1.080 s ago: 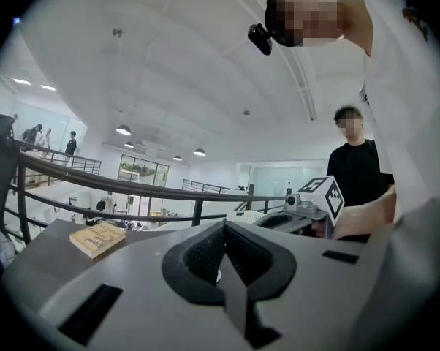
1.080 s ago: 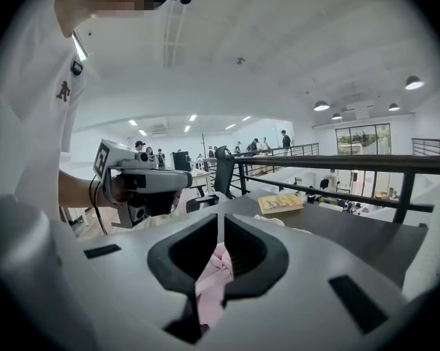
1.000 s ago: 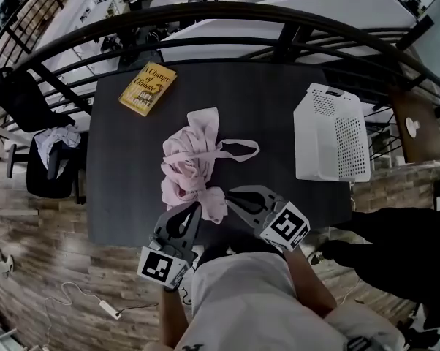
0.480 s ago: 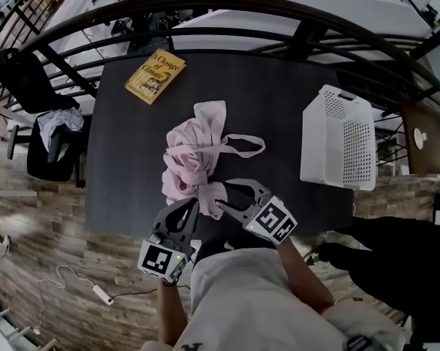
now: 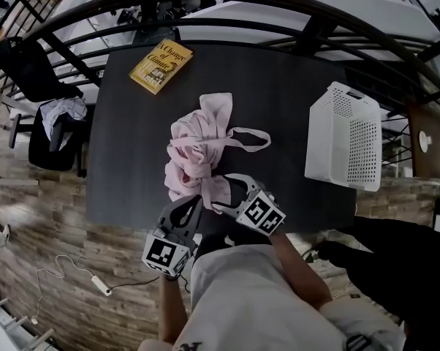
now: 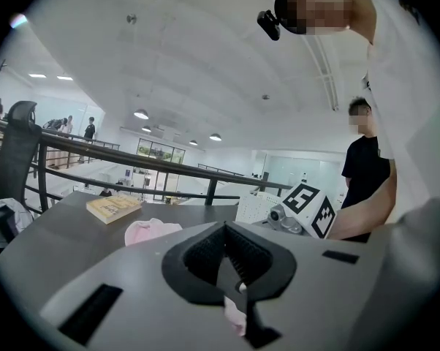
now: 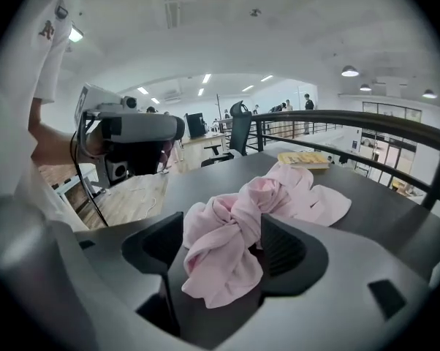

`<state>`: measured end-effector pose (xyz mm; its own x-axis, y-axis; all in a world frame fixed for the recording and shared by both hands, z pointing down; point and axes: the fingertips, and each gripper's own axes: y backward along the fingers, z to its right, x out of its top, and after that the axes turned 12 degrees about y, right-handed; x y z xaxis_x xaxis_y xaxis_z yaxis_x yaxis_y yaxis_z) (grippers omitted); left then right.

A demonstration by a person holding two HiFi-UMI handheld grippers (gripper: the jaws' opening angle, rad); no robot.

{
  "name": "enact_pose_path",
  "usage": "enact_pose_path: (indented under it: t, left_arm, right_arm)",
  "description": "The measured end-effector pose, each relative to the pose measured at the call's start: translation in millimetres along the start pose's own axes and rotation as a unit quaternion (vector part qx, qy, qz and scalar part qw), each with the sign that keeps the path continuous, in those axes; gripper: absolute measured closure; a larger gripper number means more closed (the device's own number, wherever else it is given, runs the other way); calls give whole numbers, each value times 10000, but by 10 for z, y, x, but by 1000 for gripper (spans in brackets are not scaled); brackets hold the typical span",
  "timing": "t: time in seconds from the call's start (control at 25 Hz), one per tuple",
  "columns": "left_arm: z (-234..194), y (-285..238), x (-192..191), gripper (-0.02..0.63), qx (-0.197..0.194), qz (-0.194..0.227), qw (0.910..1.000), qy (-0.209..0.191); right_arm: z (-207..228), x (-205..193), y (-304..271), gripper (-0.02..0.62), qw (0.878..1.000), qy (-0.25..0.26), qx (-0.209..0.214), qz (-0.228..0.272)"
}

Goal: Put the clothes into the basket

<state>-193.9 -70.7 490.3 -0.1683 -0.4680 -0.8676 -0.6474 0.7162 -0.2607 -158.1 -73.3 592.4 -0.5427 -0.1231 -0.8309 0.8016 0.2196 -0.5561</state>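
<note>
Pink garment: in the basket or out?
Out. The pink garment lies bunched on the dark table, apart from the white basket at the table's right side.

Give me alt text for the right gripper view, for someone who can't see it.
The right gripper, whose jaws have just been opening, stands open around the bunched end of a pink garment lying on a dark table. Behind it are a yellow book and a curved black railing.
</note>
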Motion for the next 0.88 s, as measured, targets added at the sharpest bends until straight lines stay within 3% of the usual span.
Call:
enact_pose_path:
  t: [0.44, 0.88]
  left_arm:
    - [-74, -54, -245, 603, -50, -248, 9996, 123]
    - [-96, -39, -319, 603, -96, -351, 9991, 211]
  right_arm:
    - [-178, -416, -323, 198, 9965, 47, 327, -769]
    - [-237, -778, -604, 195, 9926, -152, 538, -1082]
